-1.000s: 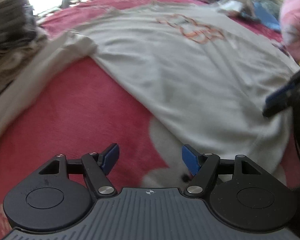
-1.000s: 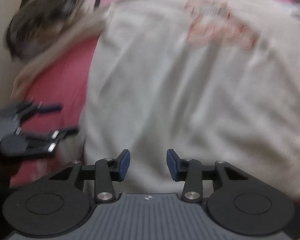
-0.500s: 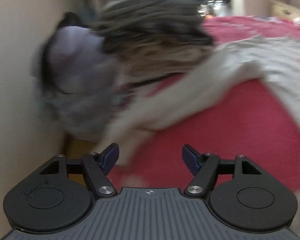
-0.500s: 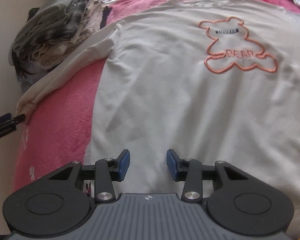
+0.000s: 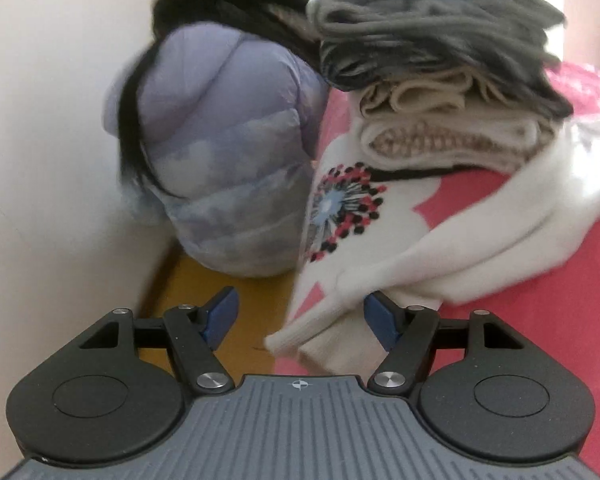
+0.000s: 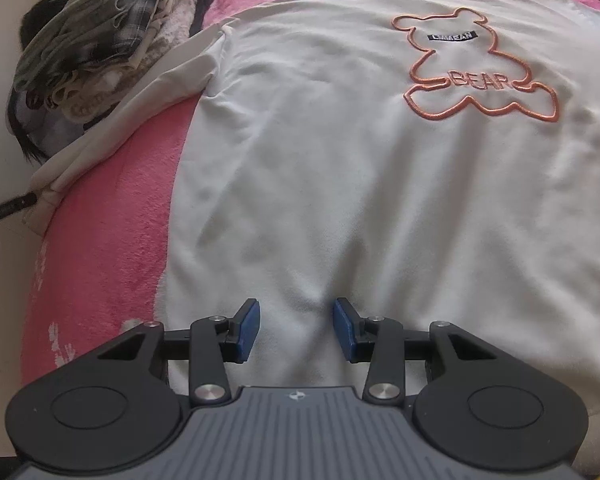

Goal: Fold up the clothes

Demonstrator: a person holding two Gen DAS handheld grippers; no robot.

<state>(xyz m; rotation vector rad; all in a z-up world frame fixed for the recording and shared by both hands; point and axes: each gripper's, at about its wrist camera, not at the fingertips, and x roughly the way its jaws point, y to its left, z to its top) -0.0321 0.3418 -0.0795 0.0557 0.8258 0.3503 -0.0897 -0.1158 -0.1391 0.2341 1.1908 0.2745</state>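
Observation:
A white sweatshirt (image 6: pixel 340 168) with an orange bear outline lies face up on the pink blanket (image 6: pixel 112 216). My right gripper (image 6: pixel 296 308) is open just above the lower body of the sweatshirt, with a small wrinkle of cloth below the gap. The left sleeve (image 5: pixel 480 240) runs down to the bed's edge. Its cuff (image 5: pixel 320 332) lies between the fingers of my open left gripper (image 5: pixel 300 304), close to the right pad. The pads do not press on it. In the right wrist view one left finger (image 6: pixel 10 210) shows beside the cuff (image 6: pixel 46 196).
A stack of folded clothes (image 5: pixel 440 60) sits on the blanket just behind the sleeve; it also shows as the stack (image 6: pixel 96 48) at the upper left. A lilac puffer jacket (image 5: pixel 220 168) leans against the pale wall (image 5: pixel 40 140). Brown floor (image 5: pixel 204 296) shows below the bed's edge.
My left gripper has swung left from the sweatshirt's body to the sleeve cuff at the bed's edge, rolling as it went. The right gripper sank a little and now holds still.

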